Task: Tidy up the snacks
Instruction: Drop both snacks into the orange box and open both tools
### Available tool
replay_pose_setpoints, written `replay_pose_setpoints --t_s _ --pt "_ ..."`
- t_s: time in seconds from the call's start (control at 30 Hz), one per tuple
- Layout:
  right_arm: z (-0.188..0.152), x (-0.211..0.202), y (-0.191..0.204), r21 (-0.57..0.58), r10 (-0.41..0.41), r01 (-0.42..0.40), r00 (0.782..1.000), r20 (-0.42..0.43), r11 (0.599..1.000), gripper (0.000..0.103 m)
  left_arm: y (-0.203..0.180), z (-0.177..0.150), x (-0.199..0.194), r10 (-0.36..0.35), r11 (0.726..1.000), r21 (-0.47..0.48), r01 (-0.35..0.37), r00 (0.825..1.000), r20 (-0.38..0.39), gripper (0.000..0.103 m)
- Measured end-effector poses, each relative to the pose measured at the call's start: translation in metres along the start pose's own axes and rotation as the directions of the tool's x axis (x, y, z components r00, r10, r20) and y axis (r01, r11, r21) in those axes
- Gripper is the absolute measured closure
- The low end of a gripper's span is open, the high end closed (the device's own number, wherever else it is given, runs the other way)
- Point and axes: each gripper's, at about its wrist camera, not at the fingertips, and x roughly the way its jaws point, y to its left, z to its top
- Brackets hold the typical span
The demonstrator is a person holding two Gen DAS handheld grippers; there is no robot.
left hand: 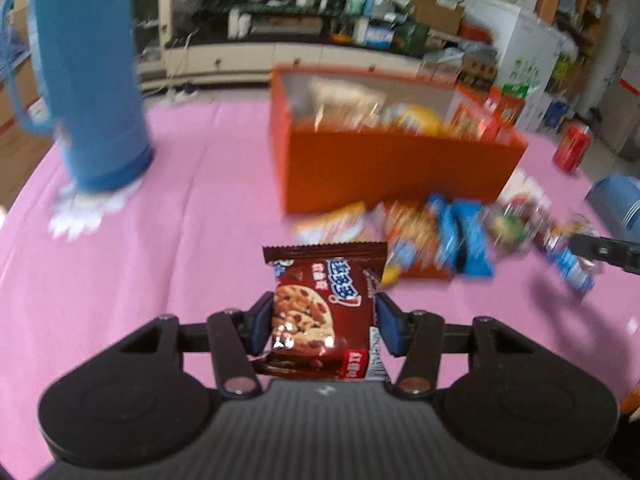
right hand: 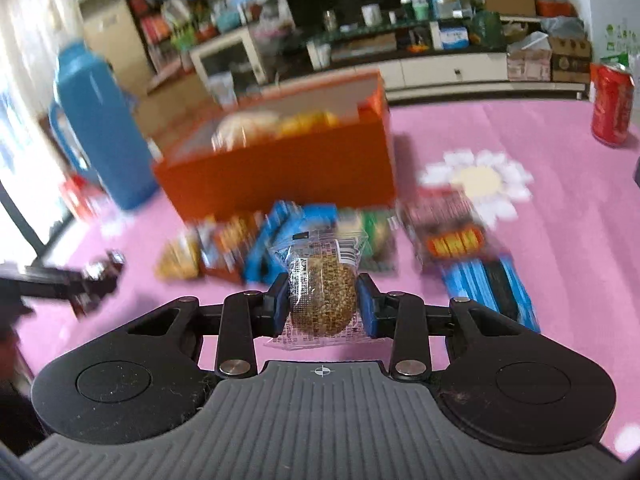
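Note:
My left gripper [left hand: 324, 320] is shut on a brown chocolate-chip cookie packet [left hand: 320, 312], held above the pink tablecloth. My right gripper [right hand: 323, 304] is shut on a clear-wrapped round sesame cake [right hand: 322, 296]. An orange box [left hand: 384, 168] with several snacks inside stands ahead; it also shows in the right wrist view [right hand: 280, 172]. A row of loose snack packets [left hand: 436, 236] lies in front of the box, also seen in the right wrist view [right hand: 280, 244]. The right gripper's tip [left hand: 604, 252] shows at the right edge of the left wrist view, and the left gripper's tip [right hand: 80, 280] at the left of the right wrist view.
A tall blue thermos [left hand: 88, 80] stands on a flower coaster at the left. A red soda can [right hand: 612, 104] stands at the far right. Another flower coaster [right hand: 480, 180] and blue packets [right hand: 492, 284] lie right of the box. A blue object [left hand: 620, 204] sits at the right edge.

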Motion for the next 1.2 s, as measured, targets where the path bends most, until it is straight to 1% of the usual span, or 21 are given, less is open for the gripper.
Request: replay_pose_setpoints --t_s 0.13,0.2,0.3,0.37,0.43,0.47,0.6,0.63,0.67,0.7,0.73,0.77,0.8,0.9,0.93,1.0,1.03,1.1,1.13,1.17,1.2 --pt "0.057 0.018 0.008 -0.006 -0.006 0.006 0.996 0.093 1.000 0.088 -0.020 0.071 0.021 -0.021 1.000 -0.012 0.023 0.996 0.089 0.049" --pt "0.090 0.038 0.012 -0.021 -0.030 0.033 0.990 0.141 0.999 0.088 -0.028 0.102 0.041 -0.028 0.999 -0.022 0.031 0.994 0.108 0.049" --pt "0.121 0.078 0.014 -0.037 -0.058 0.066 0.982 0.179 0.997 0.088 -0.035 0.139 0.080 -0.030 0.998 -0.045 0.034 0.995 0.100 0.049" --pt "0.133 0.106 0.011 -0.014 -0.073 0.076 0.985 0.157 0.997 0.089 -0.040 0.156 0.107 -0.015 0.998 -0.056 0.019 0.996 0.083 0.049" --pt "0.142 0.134 0.005 0.045 -0.062 0.056 0.987 0.150 0.997 0.089 -0.045 0.167 0.129 0.002 0.999 -0.046 0.001 0.998 0.064 0.049" --pt "0.145 0.148 0.005 0.049 -0.059 0.053 0.988 0.141 0.997 0.089 -0.045 0.170 0.137 0.010 0.999 -0.037 -0.008 0.998 0.058 0.049" --pt "0.147 0.193 0.011 0.004 -0.098 0.098 0.990 0.103 0.995 0.088 -0.050 0.170 0.160 0.050 0.999 0.017 -0.051 0.997 0.061 0.049" --pt "0.145 0.201 0.014 -0.012 -0.102 0.104 0.992 0.080 0.995 0.087 -0.050 0.169 0.164 0.058 0.998 0.026 -0.060 0.996 0.061 0.048" --pt "0.144 0.209 0.018 -0.040 -0.118 0.121 0.991 0.061 0.992 0.083 -0.051 0.168 0.166 0.071 0.997 0.036 -0.073 0.995 0.068 0.044" --pt "0.143 0.213 0.022 -0.066 -0.135 0.139 0.989 0.057 0.988 0.082 -0.050 0.168 0.166 0.085 0.995 0.042 -0.088 0.994 0.072 0.041" --pt "0.142 0.215 0.024 -0.083 -0.149 0.153 0.987 0.061 0.985 0.082 -0.049 0.168 0.166 0.099 0.994 0.044 -0.102 0.992 0.077 0.033" --pt "0.143 0.216 0.025 -0.081 -0.152 0.157 0.987 0.061 0.984 0.081 -0.046 0.169 0.166 0.105 0.993 0.037 -0.108 0.991 0.081 0.028" --pt "0.145 0.216 0.023 -0.069 -0.141 0.144 0.989 0.054 0.987 0.080 -0.042 0.169 0.163 0.103 0.994 0.021 -0.105 0.991 0.085 0.028" --pt "0.150 0.205 0.021 -0.019 -0.097 0.099 0.994 0.057 0.995 0.064 -0.031 0.163 0.140 0.080 0.996 -0.035 -0.077 0.991 0.111 0.028" --pt "0.150 0.197 0.022 -0.016 -0.083 0.084 0.994 0.069 0.996 0.055 -0.028 0.159 0.127 0.078 0.996 -0.052 -0.072 0.989 0.128 0.028" --pt "0.152 0.175 0.029 -0.030 -0.081 0.085 0.990 0.120 0.996 0.028 -0.022 0.146 0.100 0.066 0.996 -0.075 -0.055 0.986 0.153 0.027" --pt "0.151 0.159 0.033 -0.046 -0.081 0.089 0.985 0.154 0.995 0.024 -0.021 0.137 0.086 0.057 0.996 -0.080 -0.045 0.985 0.166 0.025" --pt "0.148 0.130 0.040 -0.078 -0.087 0.105 0.974 0.208 0.991 0.023 -0.018 0.114 0.063 0.060 0.995 -0.086 -0.046 0.985 0.165 0.022" --pt "0.144 0.114 0.041 -0.088 -0.100 0.122 0.968 0.229 0.989 0.021 -0.017 0.100 0.053 0.064 0.995 -0.091 -0.050 0.986 0.154 0.018" --pt "0.138 0.098 0.041 -0.092 -0.112 0.137 0.964 0.243 0.986 0.018 -0.016 0.087 0.045 0.060 0.995 -0.093 -0.047 0.988 0.145 0.009" --pt "0.128 0.083 0.038 -0.094 -0.115 0.143 0.962 0.249 0.985 0.015 -0.016 0.072 0.038 0.054 0.995 -0.095 -0.041 0.989 0.139 0.005"
